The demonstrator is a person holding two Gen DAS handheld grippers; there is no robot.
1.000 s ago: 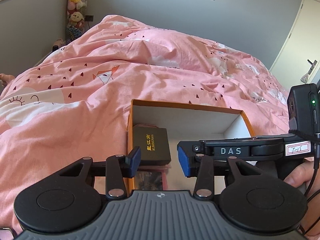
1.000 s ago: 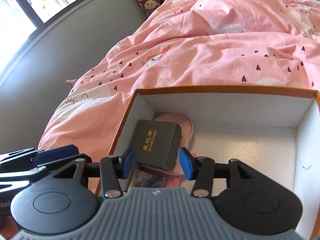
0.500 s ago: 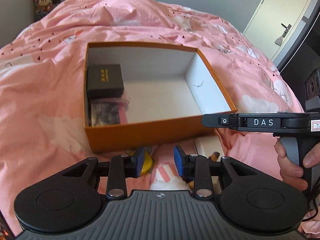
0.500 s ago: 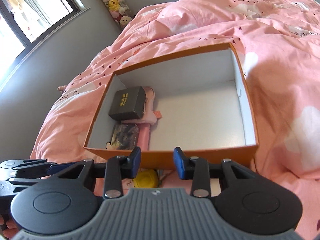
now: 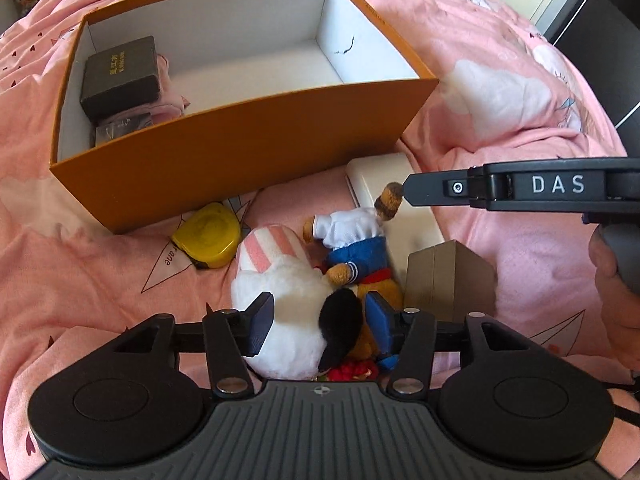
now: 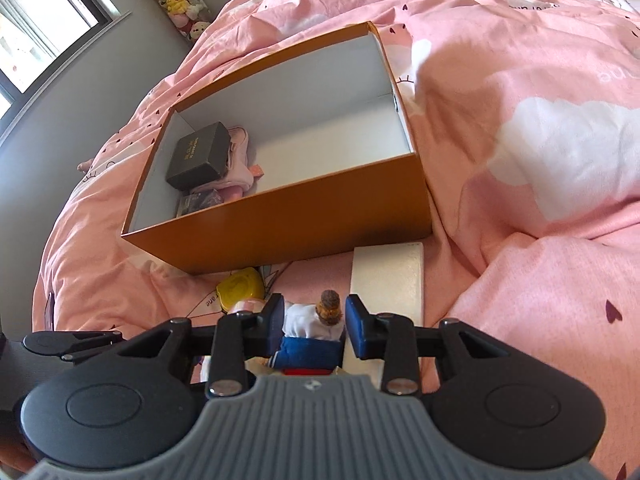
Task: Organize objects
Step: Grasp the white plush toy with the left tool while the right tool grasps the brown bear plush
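Below the orange box [image 5: 224,152], the left tool [image 5: 316,330] half hides a white plush [image 5: 280,300].

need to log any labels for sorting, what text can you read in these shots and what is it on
"DAS": white letters on the right gripper, seen from the left wrist view.
"ane": partial print on the pink duvet beside the yellow case.
Gold lettering on the black box in the orange box: too small to read.
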